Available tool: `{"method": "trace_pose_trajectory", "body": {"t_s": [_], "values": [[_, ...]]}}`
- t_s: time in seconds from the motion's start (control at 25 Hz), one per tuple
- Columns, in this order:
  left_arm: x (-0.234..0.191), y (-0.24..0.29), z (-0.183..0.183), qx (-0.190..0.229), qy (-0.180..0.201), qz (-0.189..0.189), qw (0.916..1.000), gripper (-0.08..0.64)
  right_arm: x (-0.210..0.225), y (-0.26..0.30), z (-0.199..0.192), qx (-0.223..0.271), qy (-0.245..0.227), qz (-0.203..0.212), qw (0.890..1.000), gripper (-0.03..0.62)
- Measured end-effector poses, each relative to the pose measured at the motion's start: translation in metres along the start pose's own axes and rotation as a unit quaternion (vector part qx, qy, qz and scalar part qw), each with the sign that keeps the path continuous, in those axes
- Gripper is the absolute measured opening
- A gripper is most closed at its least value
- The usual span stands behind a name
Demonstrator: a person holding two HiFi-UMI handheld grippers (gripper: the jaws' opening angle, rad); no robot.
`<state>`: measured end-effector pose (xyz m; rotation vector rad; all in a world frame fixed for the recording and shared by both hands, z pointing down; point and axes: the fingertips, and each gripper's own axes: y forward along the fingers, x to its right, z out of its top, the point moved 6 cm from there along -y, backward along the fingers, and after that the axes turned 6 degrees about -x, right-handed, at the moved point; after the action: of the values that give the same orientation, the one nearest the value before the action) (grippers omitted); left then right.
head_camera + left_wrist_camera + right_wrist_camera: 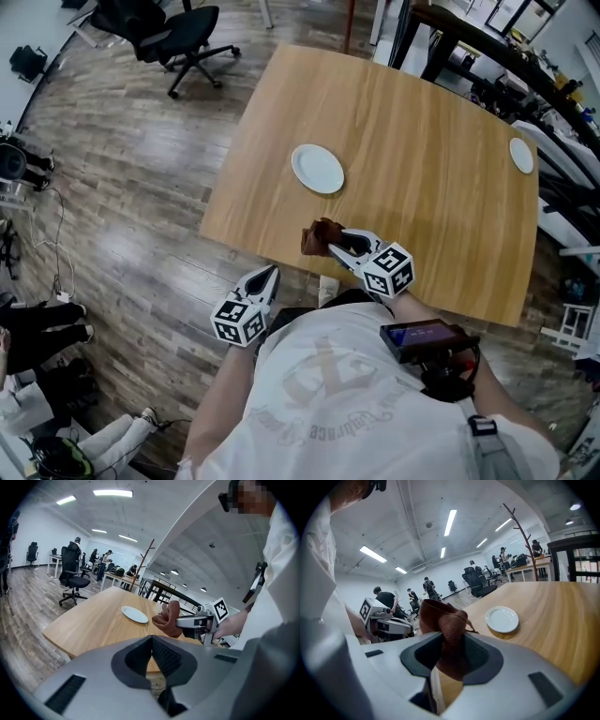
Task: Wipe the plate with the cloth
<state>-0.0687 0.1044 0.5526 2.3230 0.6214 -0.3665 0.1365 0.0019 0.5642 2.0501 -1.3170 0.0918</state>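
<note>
A white plate (318, 169) lies on the wooden table (422, 159), toward its near left part; it shows too as plate (135, 614) and plate (502, 619). My right gripper (330, 246) is shut on a bunched brown cloth (317, 236), held over the table's near edge, a short way on the near side of the plate. The cloth (446, 620) sticks up from between the jaws. My left gripper (271, 275) hangs off the table's near edge, left of the right one, with jaws together and nothing in them. From it I see the cloth (169, 618) and right gripper (183, 620).
A second small white plate (521, 155) sits near the table's far right edge. A black office chair (173, 37) stands on the wood floor beyond the table's left side. Dark desks and racks (487, 56) crowd the far right. People stand in the background.
</note>
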Motion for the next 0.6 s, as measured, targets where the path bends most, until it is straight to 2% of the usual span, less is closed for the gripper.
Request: {"method": "trace_pose_trajectory", "body": {"t_s": [0.28, 0.6], "values": [[-0.009, 0.019, 0.021, -0.007, 0.007, -0.009, 0.9999, 0.011, 0.023, 0.002, 0.009, -0.009, 0.011, -0.018, 1.0, 0.129], [-0.022, 0.037, 0.034, -0.028, 0.012, -0.045, 0.9985, 0.011, 0.051, 0.008, 0.023, -0.009, 0.039, -0.074, 0.996, 0.129]]}}
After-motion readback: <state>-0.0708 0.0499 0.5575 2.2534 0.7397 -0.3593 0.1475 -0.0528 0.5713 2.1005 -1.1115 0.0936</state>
